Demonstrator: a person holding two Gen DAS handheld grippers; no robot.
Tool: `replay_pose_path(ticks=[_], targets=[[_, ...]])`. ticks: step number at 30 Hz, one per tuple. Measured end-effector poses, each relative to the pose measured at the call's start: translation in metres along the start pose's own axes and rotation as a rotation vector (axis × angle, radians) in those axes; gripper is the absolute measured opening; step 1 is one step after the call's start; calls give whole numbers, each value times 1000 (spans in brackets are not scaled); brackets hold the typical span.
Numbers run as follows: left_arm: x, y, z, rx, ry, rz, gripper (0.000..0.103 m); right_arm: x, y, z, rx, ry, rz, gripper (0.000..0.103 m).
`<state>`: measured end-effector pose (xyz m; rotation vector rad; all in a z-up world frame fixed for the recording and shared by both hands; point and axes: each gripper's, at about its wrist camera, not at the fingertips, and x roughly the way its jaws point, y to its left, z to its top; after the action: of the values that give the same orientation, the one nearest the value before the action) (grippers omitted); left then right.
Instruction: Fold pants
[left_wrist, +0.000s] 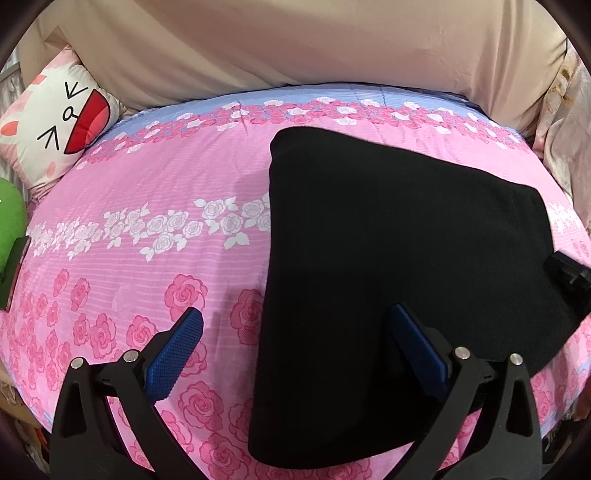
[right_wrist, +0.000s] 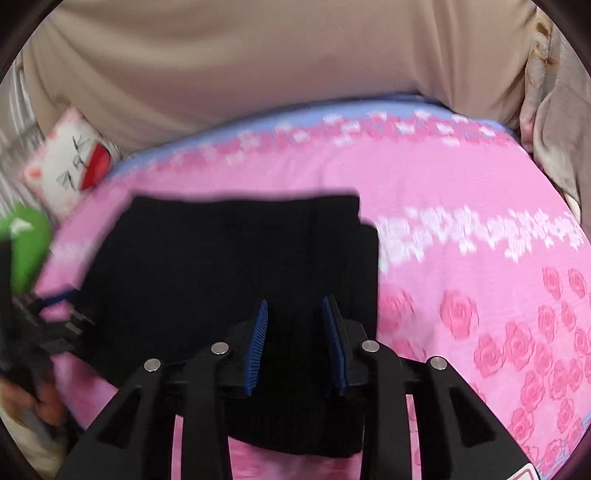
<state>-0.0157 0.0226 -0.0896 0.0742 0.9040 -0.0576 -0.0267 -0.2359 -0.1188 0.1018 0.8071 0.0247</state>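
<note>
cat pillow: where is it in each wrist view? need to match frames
Left wrist: cat pillow at the upper left edge, sharp, beside the bedspread's far left corner, left of the black pants.
Right wrist: cat pillow at the left edge, smaller and blurred, up and left of the pants.
Shared landmark: the green object just below the pillow in both.

bedspread (left_wrist: 147, 192) open left, cushion (left_wrist: 55, 125) beyond
</note>
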Motion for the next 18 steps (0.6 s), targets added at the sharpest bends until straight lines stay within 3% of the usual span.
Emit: replay_pose_path(ticks=[2, 3, 7, 10, 12, 16, 18], targets=[[-8, 5, -1, -7, -3, -30, 98, -12, -2, 1, 27, -3, -12, 37], [-15, 10, -4, -15, -6, -82, 98, -22, -6, 0, 41, -6, -28, 49], [-22, 33, -14, -90, 47, -258, 98, -54, -34, -7, 143, -12, 23, 65], [-10, 49, -22, -169, 121, -323, 98, -54, -55, -18, 235, 38, 75, 65], [-2, 53, -27, -195, 151, -341, 98, -49, -63, -27, 300, 69, 157, 66], [2, 44, -22, -180, 154, -401, 98, -34, -62, -33, 345, 127, 306, 74], [7, 39, -18, -176, 172, -433, 98, -23, -57, -32, 338, 163, 324, 74]])
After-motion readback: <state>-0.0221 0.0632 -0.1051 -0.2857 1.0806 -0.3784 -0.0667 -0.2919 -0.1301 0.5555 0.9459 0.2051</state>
